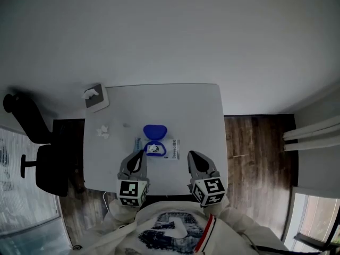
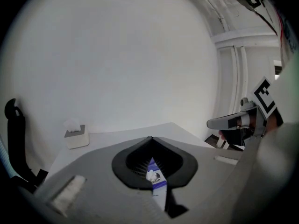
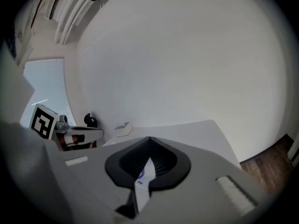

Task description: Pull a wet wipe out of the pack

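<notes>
Left of the pack (image 1: 156, 145), crumpled wipe (image 1: 102, 132), corner tissue box (image 1: 97, 98), chair (image 1: 50, 166).

Left gripper (image 1: 140, 155) and right gripper (image 1: 192, 156) side by side at lower centre of frame, tips pointing up-frame, jaws closed on both.

Each gripper view only caught a sliver of the pack (image 2: 160, 186) through the jaw gap. Its print was too small to read, and the white scrap (image 1: 102, 132) at its 9 o'clock was maybe tissue.
</notes>
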Demonstrator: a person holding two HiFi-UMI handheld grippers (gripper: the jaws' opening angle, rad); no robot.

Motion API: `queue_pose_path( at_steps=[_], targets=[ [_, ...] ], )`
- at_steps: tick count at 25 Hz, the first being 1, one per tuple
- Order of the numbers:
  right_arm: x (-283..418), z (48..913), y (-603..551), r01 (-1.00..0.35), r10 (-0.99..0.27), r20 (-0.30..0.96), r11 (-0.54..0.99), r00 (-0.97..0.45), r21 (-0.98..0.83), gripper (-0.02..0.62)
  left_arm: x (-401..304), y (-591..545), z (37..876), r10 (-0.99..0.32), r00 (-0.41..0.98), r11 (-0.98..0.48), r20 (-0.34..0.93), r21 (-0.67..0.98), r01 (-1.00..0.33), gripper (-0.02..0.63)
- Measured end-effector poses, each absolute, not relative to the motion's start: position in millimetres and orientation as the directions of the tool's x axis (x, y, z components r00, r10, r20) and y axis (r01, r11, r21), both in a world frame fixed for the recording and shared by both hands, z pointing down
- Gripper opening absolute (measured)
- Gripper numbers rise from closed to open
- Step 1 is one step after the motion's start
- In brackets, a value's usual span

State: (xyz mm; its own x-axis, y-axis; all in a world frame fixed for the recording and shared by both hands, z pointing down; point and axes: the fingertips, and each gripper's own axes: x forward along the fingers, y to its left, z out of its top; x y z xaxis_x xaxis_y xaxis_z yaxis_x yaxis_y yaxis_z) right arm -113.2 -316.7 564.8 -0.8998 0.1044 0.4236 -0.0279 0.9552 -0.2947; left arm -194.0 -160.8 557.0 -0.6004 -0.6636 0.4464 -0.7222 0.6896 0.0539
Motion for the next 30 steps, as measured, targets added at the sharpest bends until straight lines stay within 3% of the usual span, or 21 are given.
queue_pose_path(
  at_steps=[17, 23, 30],
  targets=[
    [-121.0, 585.4, -317.0, 0.065, 0.221, 0.448, 0.939, -0.866, -0.338, 0.006, -181.8, -159.4, 553.3, -0.576, -0.669, 0.757, 0.47, -0.004, -0.654, 0.005],
    [-124.7, 596.8, -313.7, 0.026, 0.18, 0.534, 0.959, -0.826, -0.283, 0.006, -192.6, -160.1, 555.1, -0.593, -0.652, 0.743, 0.472, 0.009, -0.669, 0.005],
    [-140.2, 592.3, -292.3, 0.071, 0.225, 0.535, 0.954, -0.814, -0.292, 0.006, -201.8, -157.9, 557.2, -0.636, -0.614, 0.708, 0.468, 0.037, -0.705, 0.005]
  ],
)
